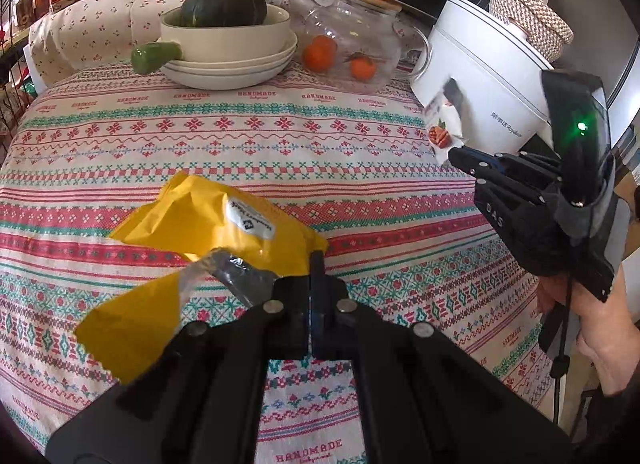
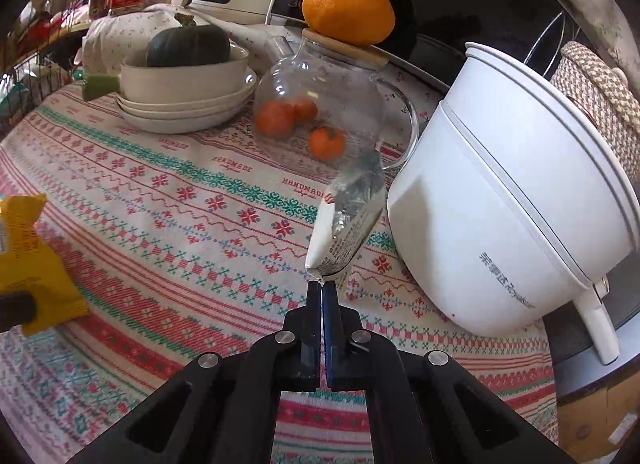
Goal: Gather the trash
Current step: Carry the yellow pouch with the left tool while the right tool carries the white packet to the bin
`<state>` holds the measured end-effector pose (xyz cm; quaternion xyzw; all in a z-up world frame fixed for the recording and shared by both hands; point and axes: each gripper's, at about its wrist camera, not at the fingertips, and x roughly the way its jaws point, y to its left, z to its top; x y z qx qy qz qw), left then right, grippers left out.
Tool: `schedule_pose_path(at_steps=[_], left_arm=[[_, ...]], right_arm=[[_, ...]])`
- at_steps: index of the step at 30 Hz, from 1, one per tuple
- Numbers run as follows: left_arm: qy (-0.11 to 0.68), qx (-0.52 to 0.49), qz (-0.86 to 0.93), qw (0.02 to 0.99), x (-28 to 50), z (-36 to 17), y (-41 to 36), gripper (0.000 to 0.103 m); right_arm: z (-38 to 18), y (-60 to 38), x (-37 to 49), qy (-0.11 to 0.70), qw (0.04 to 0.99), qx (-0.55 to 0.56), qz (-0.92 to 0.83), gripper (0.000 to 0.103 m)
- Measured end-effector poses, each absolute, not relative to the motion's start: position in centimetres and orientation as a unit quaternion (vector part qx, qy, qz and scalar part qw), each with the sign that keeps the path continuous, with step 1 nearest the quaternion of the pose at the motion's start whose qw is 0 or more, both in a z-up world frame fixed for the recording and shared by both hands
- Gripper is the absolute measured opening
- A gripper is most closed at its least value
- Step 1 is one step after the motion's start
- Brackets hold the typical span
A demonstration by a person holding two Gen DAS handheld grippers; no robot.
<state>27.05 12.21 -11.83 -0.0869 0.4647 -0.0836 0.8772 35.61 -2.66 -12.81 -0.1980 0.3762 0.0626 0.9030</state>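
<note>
Right wrist view: the right gripper (image 2: 321, 284) has its jaws pressed together, pinching the bottom corner of a small white wrapper (image 2: 347, 220) that stands up above the patterned tablecloth (image 2: 192, 200), just beside a white pot (image 2: 516, 200). Left wrist view: the left gripper (image 1: 316, 260) is likewise clamped on a torn yellow packet (image 1: 216, 224) (silver lining showing) over the cloth.
</note>
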Motion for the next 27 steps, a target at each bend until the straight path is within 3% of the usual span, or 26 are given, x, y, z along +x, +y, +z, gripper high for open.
schedule_pose_path(at_steps=[13,27], left_arm=[[0.468,-0.067,-0.101,0.875,20.5,-7.6,8.7,0.0],[0.458,-0.044,-0.183,0.869,11.4,-4.0,-0.9,0.0]], right_arm=[[-6.8,-9.1,25.6,0.406,0.901,-0.08,0.129,0.001],[-2.8,-17.2,11.8,0.403,0.905,-0.059,0.122,0.001]])
